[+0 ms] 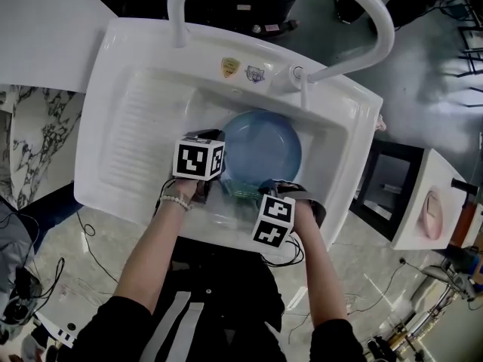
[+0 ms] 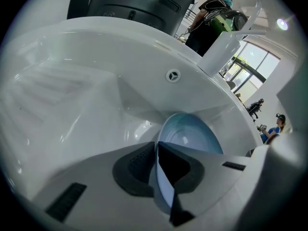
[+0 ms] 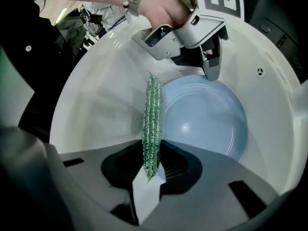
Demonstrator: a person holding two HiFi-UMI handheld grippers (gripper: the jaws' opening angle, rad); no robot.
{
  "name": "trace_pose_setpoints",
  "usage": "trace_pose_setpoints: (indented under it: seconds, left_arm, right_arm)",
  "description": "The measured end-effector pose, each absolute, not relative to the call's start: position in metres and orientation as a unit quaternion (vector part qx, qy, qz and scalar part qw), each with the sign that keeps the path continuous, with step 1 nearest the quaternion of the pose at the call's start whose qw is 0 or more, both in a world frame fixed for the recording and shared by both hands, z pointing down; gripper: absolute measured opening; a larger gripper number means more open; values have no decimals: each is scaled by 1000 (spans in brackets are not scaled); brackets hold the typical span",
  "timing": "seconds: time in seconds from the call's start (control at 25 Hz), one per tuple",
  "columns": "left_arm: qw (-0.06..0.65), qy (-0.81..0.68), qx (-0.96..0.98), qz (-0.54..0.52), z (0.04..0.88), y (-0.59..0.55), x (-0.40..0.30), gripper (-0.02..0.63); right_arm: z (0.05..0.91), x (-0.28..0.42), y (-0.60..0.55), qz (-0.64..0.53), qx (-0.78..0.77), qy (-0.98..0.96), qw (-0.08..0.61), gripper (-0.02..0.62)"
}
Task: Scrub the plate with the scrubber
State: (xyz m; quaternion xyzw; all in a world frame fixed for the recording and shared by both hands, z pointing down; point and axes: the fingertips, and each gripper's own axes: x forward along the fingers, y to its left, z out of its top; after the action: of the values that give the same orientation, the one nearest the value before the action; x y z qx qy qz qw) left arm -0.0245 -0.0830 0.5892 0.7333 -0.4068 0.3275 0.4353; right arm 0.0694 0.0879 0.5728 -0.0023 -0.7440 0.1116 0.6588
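A round light-blue plate (image 1: 262, 151) lies tilted in the basin of a white sink (image 1: 343, 138). My left gripper (image 2: 156, 171) is shut on the plate's (image 2: 190, 136) near rim; in the right gripper view its jaws pinch the plate's (image 3: 207, 117) far left edge. My right gripper (image 3: 150, 170) is shut on a flat green mesh scrubber (image 3: 153, 121), which stands upright over the plate's left part. Seen from the head, the scrubber (image 1: 244, 192) sits at the plate's near edge between both grippers. Whether the scrubber touches the plate is not clear.
A ridged drainboard (image 1: 143, 130) fills the sink's left side. A white curved faucet (image 1: 362, 17) arches over the far right rim. An overflow hole (image 2: 173, 75) marks the basin's far wall. Cables lie on the floor beside the sink.
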Motion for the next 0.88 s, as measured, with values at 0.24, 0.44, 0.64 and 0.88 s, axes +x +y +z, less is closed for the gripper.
trace_pose_setpoints:
  seconds: [0.24, 0.44, 0.64, 0.88]
  left_arm:
    - [431, -416, 728, 333, 585, -89, -30, 75]
    - [418, -420, 739, 321, 568, -96, -31, 83]
    - [403, -406, 762, 303, 539, -97, -32, 0]
    - [368, -387, 803, 264, 484, -94, -27, 0]
  right_arm:
    - [571, 71, 84, 133, 36, -752, 645, 92]
    - [564, 71, 75, 148, 85, -764, 622, 92]
    - [536, 70, 60, 190, 164, -796, 551, 92]
    - [483, 74, 28, 219, 326, -822, 412, 92]
